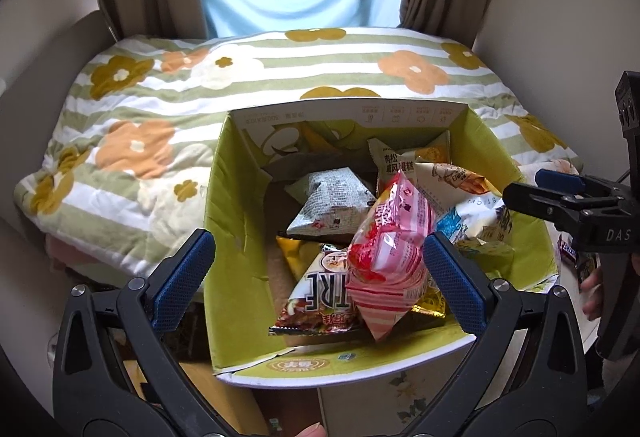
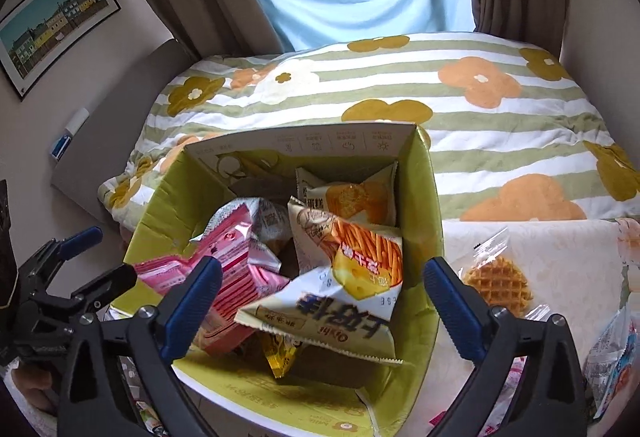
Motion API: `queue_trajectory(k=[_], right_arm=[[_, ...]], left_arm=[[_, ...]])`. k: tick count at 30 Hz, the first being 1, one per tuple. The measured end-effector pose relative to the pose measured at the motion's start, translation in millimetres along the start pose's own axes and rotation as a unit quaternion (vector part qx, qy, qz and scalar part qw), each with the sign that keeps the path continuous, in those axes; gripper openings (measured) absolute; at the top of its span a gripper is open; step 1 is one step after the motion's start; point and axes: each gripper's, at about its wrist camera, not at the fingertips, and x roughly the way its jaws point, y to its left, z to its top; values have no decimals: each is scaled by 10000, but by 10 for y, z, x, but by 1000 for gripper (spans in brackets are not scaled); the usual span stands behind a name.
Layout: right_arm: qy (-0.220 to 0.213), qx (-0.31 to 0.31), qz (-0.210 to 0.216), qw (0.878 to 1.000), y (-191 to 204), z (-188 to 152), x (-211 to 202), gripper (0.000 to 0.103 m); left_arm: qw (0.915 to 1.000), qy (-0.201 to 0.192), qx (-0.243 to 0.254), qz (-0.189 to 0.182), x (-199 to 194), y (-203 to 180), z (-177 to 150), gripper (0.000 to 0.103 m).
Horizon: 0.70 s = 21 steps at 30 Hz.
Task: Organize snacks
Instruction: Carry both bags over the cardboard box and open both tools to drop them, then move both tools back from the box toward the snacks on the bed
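A green cardboard box stands open and holds several snack packets. It also shows in the right wrist view. My left gripper is open above the box's near side; a pink striped packet stands between its fingers, resting on the pile against the right pad. My right gripper is open and empty above the box, over a white cheese-stick packet. The right gripper shows in the left wrist view; the left gripper shows in the right wrist view. A waffle packet lies on the table right of the box.
A floral striped quilt covers the bed behind the box. More wrapped snacks lie on the white patterned tablecloth at the right. Curtains and a blue cloth hang at the window behind.
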Motion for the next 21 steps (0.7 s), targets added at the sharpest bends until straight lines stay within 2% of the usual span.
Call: queue_trajectory(k=[12, 15, 21], right_arm=[[-198, -73, -238, 9995, 114, -51, -292, 101], [-349, 89, -252, 9990, 78, -93, -421, 101], [-655, -194, -583, 9960, 1, -195, -707, 102]], left_arm=[[9997, -228, 38, -89, -256, -61, 1, 103], [9992, -378, 52, -134, -311, -112, 23, 103], [9979, -556, 161, -303, -401, -345, 36, 103]])
